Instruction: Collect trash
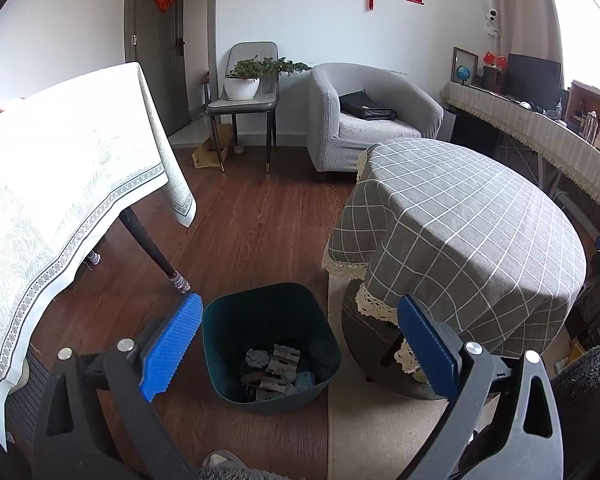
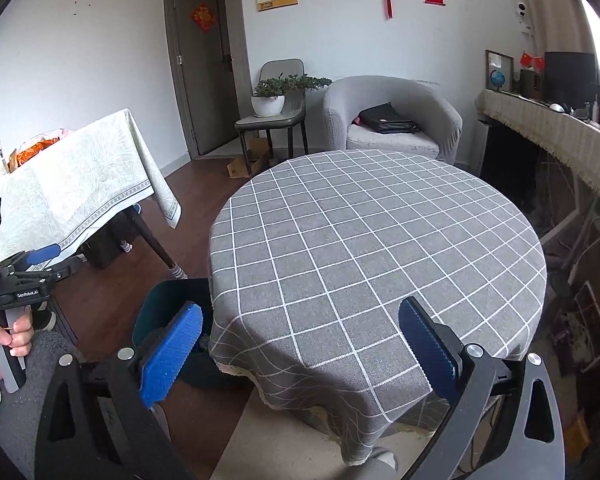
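A dark teal trash bin (image 1: 260,312) stands on the wooden floor between two tables. Crumpled paper and wrappers (image 1: 278,368) lie at its bottom. My left gripper (image 1: 300,344) hangs above and just in front of the bin, open, with nothing between its blue pads. My right gripper (image 2: 300,344) is open over the near edge of the round table with the grey checked cloth (image 2: 372,232); the cloth top is bare. In the right wrist view the bin (image 2: 160,312) peeks out left of that table, and the left gripper (image 2: 40,258) shows at far left, held by a hand (image 2: 0,344).
A table with a white patterned cloth (image 1: 60,184) stands left, its dark leg (image 1: 152,248) near the bin. Bottles and snack bags (image 2: 32,146) sit on it. A grey armchair (image 1: 364,116), a chair with a potted plant (image 1: 244,84) and a long sideboard (image 1: 540,132) line the back and right.
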Action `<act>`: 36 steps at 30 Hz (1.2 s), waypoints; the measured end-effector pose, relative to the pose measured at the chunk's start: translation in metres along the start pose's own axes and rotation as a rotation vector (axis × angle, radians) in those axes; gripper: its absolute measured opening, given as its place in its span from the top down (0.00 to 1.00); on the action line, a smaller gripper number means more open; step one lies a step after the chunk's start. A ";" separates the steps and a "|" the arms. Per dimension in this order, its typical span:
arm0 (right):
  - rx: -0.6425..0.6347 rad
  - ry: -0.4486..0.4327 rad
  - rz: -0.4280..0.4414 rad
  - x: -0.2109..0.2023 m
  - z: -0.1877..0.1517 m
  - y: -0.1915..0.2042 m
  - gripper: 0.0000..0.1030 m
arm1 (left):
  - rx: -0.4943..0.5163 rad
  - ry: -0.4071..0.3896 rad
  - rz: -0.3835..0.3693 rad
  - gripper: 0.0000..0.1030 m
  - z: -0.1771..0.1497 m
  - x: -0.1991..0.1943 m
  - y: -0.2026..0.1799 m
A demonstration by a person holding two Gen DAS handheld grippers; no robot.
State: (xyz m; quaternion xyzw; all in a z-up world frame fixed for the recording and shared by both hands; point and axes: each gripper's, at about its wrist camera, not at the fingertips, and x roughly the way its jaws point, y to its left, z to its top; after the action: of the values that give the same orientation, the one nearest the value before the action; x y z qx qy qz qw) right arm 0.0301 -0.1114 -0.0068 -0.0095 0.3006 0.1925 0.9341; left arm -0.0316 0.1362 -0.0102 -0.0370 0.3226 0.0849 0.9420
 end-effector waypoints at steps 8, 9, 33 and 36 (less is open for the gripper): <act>-0.006 -0.002 -0.002 0.000 0.000 0.002 0.03 | -0.013 0.006 0.001 0.03 0.000 0.001 -0.001; -0.004 -0.002 -0.001 0.000 0.000 0.002 0.03 | -0.013 0.006 0.001 0.03 0.000 0.001 0.000; -0.006 -0.001 -0.001 0.000 -0.001 0.004 0.03 | -0.010 0.010 0.002 0.03 -0.001 0.002 -0.003; -0.006 0.000 -0.001 0.000 0.000 0.005 0.03 | -0.018 0.013 -0.002 0.03 -0.002 0.003 -0.003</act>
State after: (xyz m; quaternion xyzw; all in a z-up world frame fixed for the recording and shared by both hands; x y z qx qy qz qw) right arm 0.0285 -0.1069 -0.0064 -0.0123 0.3001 0.1927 0.9342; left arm -0.0300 0.1335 -0.0133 -0.0463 0.3277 0.0868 0.9396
